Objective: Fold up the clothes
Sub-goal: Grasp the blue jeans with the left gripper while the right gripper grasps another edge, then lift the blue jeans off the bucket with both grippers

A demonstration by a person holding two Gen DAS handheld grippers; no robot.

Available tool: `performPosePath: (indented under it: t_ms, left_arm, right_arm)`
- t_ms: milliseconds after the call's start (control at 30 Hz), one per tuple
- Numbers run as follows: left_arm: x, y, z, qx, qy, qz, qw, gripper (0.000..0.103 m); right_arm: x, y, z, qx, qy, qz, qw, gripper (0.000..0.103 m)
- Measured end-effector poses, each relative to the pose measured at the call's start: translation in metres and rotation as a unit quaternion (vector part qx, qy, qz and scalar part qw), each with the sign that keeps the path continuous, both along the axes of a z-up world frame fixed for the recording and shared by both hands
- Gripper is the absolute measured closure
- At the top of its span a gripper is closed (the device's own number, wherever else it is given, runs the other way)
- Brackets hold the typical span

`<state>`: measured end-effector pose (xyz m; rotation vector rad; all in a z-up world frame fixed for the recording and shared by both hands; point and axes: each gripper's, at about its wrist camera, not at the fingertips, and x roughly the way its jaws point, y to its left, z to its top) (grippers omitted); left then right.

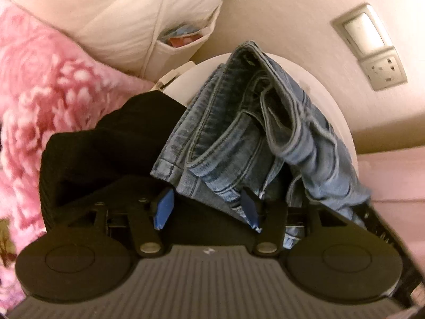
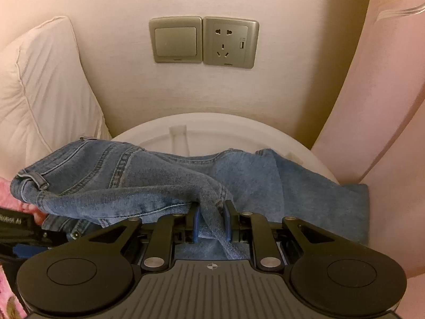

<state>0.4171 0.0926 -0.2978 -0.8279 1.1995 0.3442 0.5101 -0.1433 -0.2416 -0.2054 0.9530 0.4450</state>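
A pair of blue jeans (image 1: pixel 255 122) lies bunched over a round white table (image 1: pixel 334 106). In the left wrist view my left gripper (image 1: pixel 207 210) stands open at the near hem; loose denim lies between its blue pads (image 1: pixel 163 207), which are set wide apart. A black garment (image 1: pixel 106 146) lies just left of it. In the right wrist view my right gripper (image 2: pixel 212 219) is shut on a raised fold of the jeans (image 2: pixel 119 186), the pads (image 2: pixel 196 220) pinching the cloth. The rest of the denim spreads flat over the table (image 2: pixel 239 127).
A white pillow (image 1: pixel 119 13) (image 2: pixel 39 93) leans against the wall left of the table. A pink flowered blanket (image 1: pixel 39 79) lies at the left. A wall switch and socket (image 2: pixel 229 42) sit above the table. A pale pink padded surface (image 2: pixel 372 133) rises at the right.
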Motion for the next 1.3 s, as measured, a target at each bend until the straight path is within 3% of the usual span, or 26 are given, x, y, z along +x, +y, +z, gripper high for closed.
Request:
performPosePath:
  t_ms: [167, 467, 633, 767, 900, 1000, 1067, 1167, 1233, 1300]
  left_arm:
    - [-0.01, 0.007, -0.011, -0.033, -0.006, 0.05, 0.9982, 0.048]
    - [-0.025, 0.003, -0.012, -0.032, -0.039, 0.096, 0.9941, 0.046]
    - [-0.017, 0.0, -0.012, 0.008, -0.085, 0.052, 0.995, 0.052]
    - [-0.022, 0.003, -0.013, 0.005, -0.121, 0.052, 0.9913, 0.055]
    - [-0.022, -0.002, -0.01, 0.044, -0.153, 0.009, 0.9872, 0.06]
    - [-0.023, 0.004, -0.03, -0.002, -0.13, 0.058, 0.9898, 0.052]
    - [-0.025, 0.011, -0.035, -0.041, -0.124, 0.105, 0.9859, 0.052]
    - [-0.019, 0.006, -0.028, -0.038, -0.125, 0.114, 0.9849, 0.052]
    - [-0.015, 0.003, -0.025, -0.03, -0.126, 0.11, 0.9854, 0.057]
    - [-0.015, 0.004, -0.025, -0.024, -0.134, 0.098, 0.9859, 0.075]
  right_arm:
    - [0.004, 0.003, -0.002, -0.004, 0.013, -0.002, 1.0, 0.086]
    - [0.008, 0.003, -0.004, -0.007, 0.025, 0.0, 1.0, 0.085]
    - [0.01, 0.003, -0.004, -0.004, 0.024, 0.0, 1.0, 0.085]
    - [0.01, 0.003, -0.005, -0.006, 0.025, 0.001, 1.0, 0.085]
    - [0.01, 0.004, -0.006, -0.007, 0.024, 0.003, 1.0, 0.085]
    - [0.01, 0.005, -0.008, -0.012, 0.02, 0.01, 1.0, 0.084]
    - [0.008, 0.008, -0.01, -0.022, 0.014, 0.02, 0.999, 0.084]
    - [0.007, 0.011, -0.01, -0.032, 0.007, 0.035, 0.999, 0.081]
    - [0.005, 0.012, -0.012, -0.04, 0.001, 0.045, 0.998, 0.081]
    - [0.003, 0.014, -0.015, -0.051, -0.007, 0.059, 0.997, 0.081]
